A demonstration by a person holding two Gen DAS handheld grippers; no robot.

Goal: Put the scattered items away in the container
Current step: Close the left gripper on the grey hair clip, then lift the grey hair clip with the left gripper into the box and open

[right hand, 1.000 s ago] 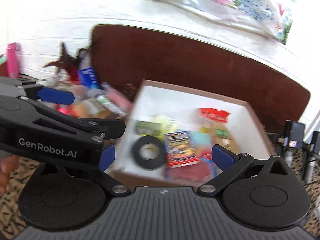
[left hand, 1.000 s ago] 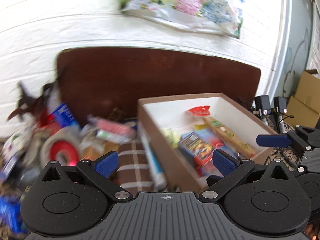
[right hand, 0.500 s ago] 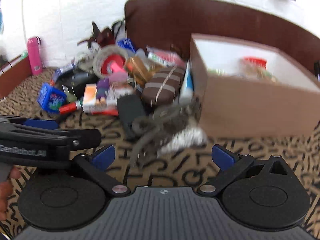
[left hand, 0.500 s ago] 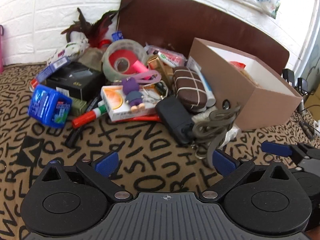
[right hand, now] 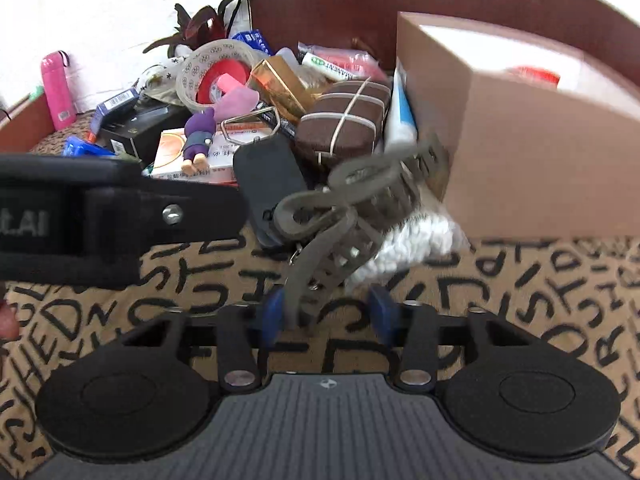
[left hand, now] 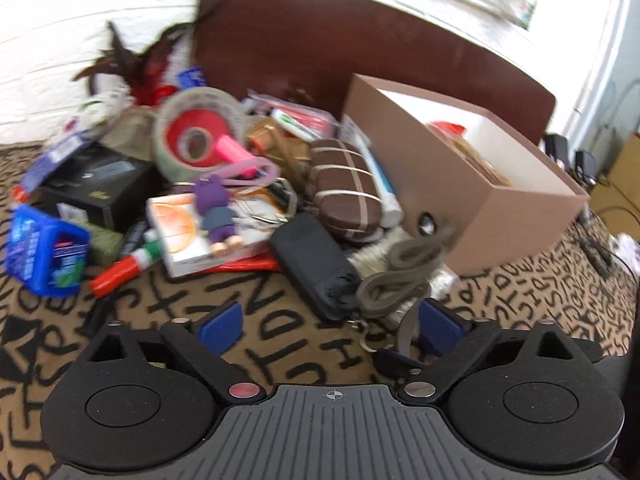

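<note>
A grey claw hair clip (right hand: 352, 196) lies on the patterned cloth, against a brown cardboard box (right hand: 540, 152) that is white inside. My right gripper (right hand: 327, 315) is closing its jaws around the clip's lever; the left pad is at the lever and the right pad stands apart from it. Just left of the clip (left hand: 404, 276), my left gripper (left hand: 330, 326) is low over the cloth. Its jaws are wide and closing a little, with the keyring end of a black case (left hand: 312, 260) between the pads, untouched. The box (left hand: 480, 184) holds a few packets.
Left of the box is a pile: a striped brown pouch (left hand: 344, 188), a tape roll (left hand: 196, 128), a purple figure (left hand: 216, 212), a blue tub (left hand: 44, 252) and a red marker (left hand: 120, 274). A white fluffy thing (right hand: 412, 236) lies under the clip. A dark headboard (left hand: 320, 40) stands behind.
Both grippers swung from over the box down to the cloth in front of the pile. The right jaws have narrowed around the clip's lever; the left jaws narrowed slightly.
</note>
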